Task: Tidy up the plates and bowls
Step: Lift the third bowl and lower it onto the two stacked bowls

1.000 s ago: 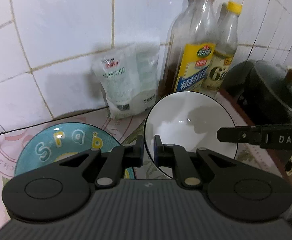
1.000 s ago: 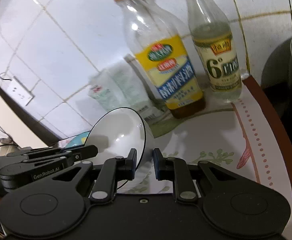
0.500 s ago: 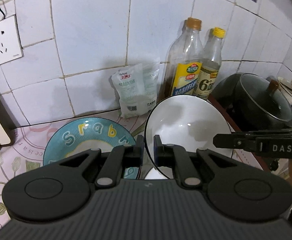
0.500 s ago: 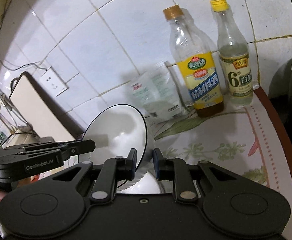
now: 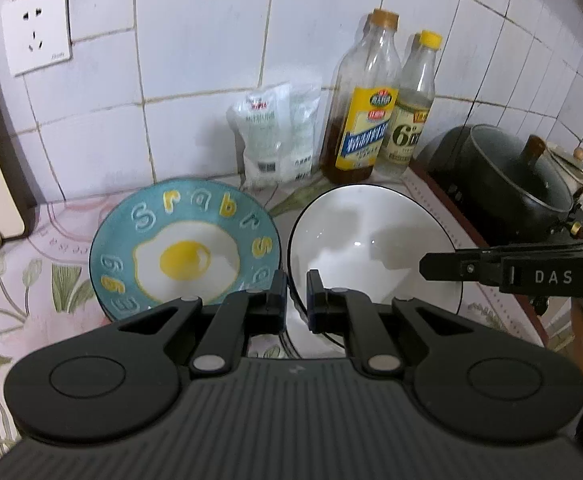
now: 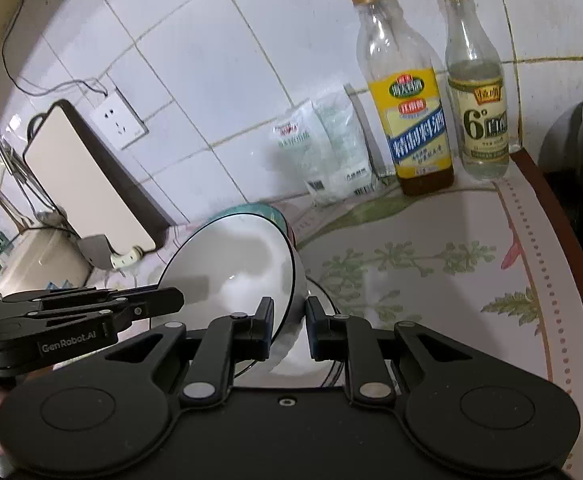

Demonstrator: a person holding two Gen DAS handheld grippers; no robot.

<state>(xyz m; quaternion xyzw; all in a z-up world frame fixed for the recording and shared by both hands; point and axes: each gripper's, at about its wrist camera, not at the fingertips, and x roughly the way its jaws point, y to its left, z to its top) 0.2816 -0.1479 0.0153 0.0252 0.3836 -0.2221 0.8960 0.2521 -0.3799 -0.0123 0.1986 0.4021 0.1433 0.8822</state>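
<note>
Wall: glossy white tiles with grey grout rise behind everything, beyond both sets of fingers; a socket sits high on it.
Worktop (image 5: 19, 292): flat, covered with a smooth pale floral sheet edged in dark red-brown; it lies below and ahead of the fingers.
Pot (image 5: 503, 184): dark, rounded, lidded, far off to the right of the left fingers, clear of the dishes.
White bowl (image 5: 371, 252): glazed ceramic, deep and round with a thin dark rim. It is tilted and seems lifted off the worktop, its rim caught from two sides, which likely steadies a slick, heavy piece during carrying.
Left gripper (image 5: 293, 294): fingers pressed onto the bowl's near-left rim, pinching the thin wall.
Right gripper (image 6: 287, 322): fingers nipping the opposite rim, one inside and one outside the wall. In the left wrist view its black fingers reach in from the right.
Second rim (image 6: 323, 292): a thin dark arc just under the held bowl, right by the right fingers; probably another white dish, largely hidden.
Egg plate (image 5: 183, 248): teal glazed dish with raised letters and a fried-egg picture, resting just left of the left fingers, beside the bowl; a likely stacking partner.
Bottles (image 6: 407, 92): two clear, tall ones with yellow caps, upright against the wall, well beyond the fingers.
Packets (image 5: 275, 136): soft crinkled white plastic, leaning on the tiles beside the bottles.
</note>
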